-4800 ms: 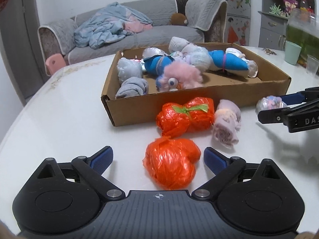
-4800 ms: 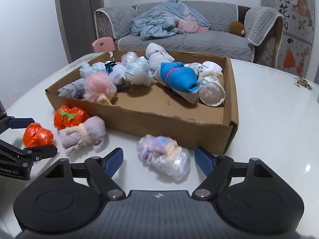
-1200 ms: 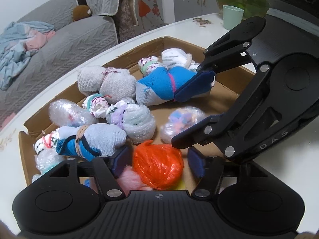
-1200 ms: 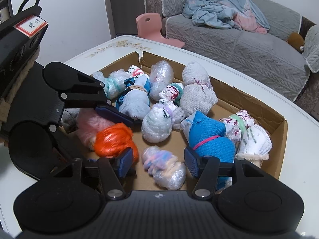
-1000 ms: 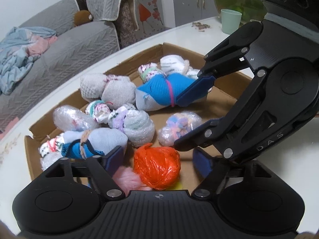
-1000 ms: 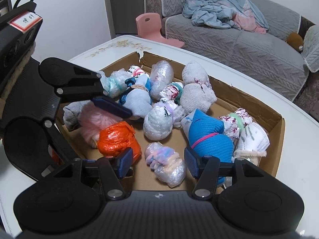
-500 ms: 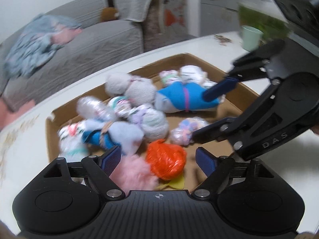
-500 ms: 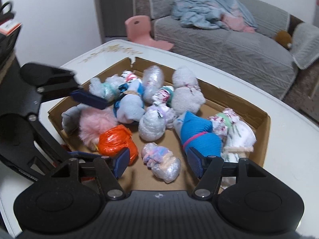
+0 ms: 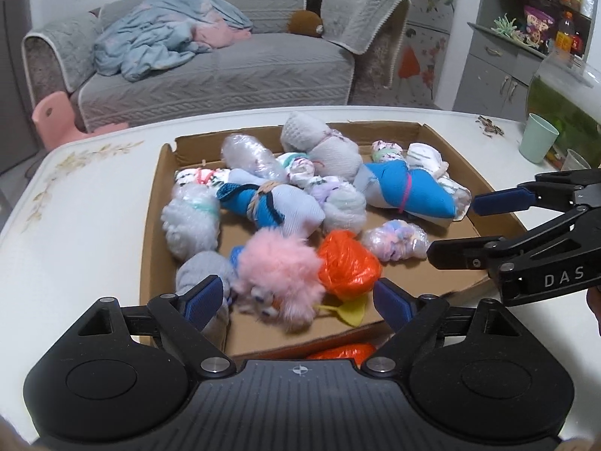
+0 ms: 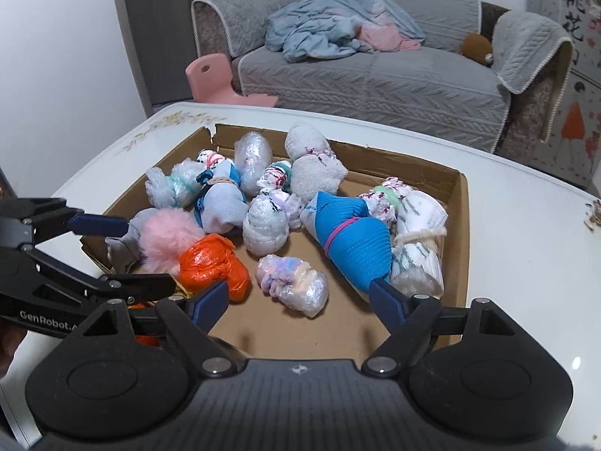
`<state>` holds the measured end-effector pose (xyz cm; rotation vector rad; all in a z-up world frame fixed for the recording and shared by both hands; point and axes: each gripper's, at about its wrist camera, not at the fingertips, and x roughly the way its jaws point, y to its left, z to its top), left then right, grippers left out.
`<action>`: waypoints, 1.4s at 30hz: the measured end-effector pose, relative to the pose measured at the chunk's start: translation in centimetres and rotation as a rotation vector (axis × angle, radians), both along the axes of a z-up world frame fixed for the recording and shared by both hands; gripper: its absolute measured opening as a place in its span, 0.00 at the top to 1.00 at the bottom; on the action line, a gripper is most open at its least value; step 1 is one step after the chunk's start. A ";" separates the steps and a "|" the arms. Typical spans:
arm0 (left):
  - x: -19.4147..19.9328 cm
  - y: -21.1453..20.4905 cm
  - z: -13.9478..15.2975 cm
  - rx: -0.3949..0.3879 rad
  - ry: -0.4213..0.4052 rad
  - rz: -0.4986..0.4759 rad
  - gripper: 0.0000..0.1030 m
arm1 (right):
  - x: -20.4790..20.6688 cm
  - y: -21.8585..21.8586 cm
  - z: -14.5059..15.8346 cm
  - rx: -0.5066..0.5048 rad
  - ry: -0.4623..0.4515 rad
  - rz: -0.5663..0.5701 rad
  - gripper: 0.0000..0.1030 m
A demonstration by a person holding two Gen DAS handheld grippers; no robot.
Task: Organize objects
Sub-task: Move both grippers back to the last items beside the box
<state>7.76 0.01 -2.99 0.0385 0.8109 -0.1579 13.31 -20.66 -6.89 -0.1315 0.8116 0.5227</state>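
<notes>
Cardboard box [image 9: 150,203], mid-surface, holding orange bundle [image 9: 347,265] and pastel bundle [image 10: 291,280] near its front edge; left hand-held gripper [image 9: 296,302] and right hand-held gripper [image 10: 298,298] both just spread apart, empty; best lifted straight clear, avoiding snags

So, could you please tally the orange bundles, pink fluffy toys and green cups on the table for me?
Orange bundles: 2, one in the box, one just outside its near wall, mostly hidden
Pink fluffy toy: 1
Green cup: 1
Total: 4
</notes>
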 end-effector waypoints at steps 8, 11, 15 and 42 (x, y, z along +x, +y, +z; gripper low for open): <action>-2.2 -0.3 0.9 -0.011 -0.032 0.037 0.12 | -2.0 -0.2 0.7 0.021 -0.022 -0.038 0.15; -2.9 -0.3 0.9 -0.019 -0.032 0.041 0.12 | -2.7 -0.3 0.9 0.033 -0.030 -0.045 0.13; -4.0 -0.2 1.2 -0.023 -0.042 0.053 0.12 | -3.6 -0.2 1.3 0.030 -0.045 -0.044 0.12; -11.4 1.6 0.3 -0.034 -0.120 0.196 0.11 | -9.8 -2.3 0.8 0.113 -0.132 -0.116 0.06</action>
